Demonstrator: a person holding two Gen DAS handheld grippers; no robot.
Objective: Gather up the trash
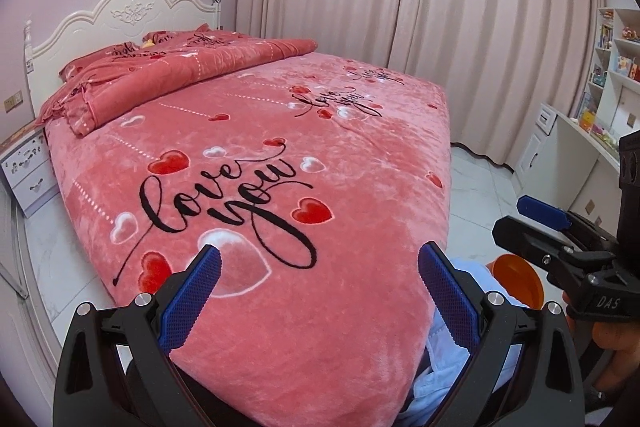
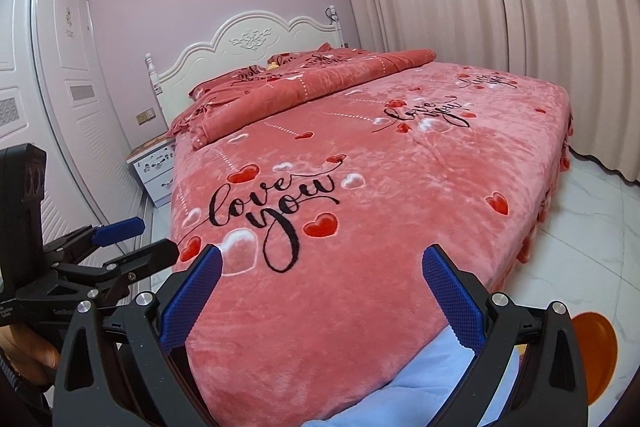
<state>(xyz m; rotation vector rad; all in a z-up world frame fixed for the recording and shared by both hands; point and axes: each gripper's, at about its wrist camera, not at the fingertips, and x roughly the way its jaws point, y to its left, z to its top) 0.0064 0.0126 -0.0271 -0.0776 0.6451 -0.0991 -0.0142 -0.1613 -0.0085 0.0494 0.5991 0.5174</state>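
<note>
No trash shows on the pink bed (image 1: 256, 147), which fills both views (image 2: 360, 187). An orange bin (image 1: 518, 279) stands on the floor at the bed's foot on the right; it also shows in the right wrist view (image 2: 596, 351). My left gripper (image 1: 320, 267) is open and empty over the foot of the bed. My right gripper (image 2: 322, 267) is open and empty too, beside it; it shows from the side in the left wrist view (image 1: 516, 219). The left gripper shows at the left of the right wrist view (image 2: 156, 239).
A folded quilt (image 1: 180, 75) and pillows lie at the headboard. A nightstand (image 1: 28, 175) stands left of the bed, wardrobe doors (image 2: 60, 87) further left. Curtains (image 1: 400, 7) hang behind, a desk and shelves (image 1: 592, 107) at the right. Light blue cloth (image 2: 420, 387) lies below the grippers.
</note>
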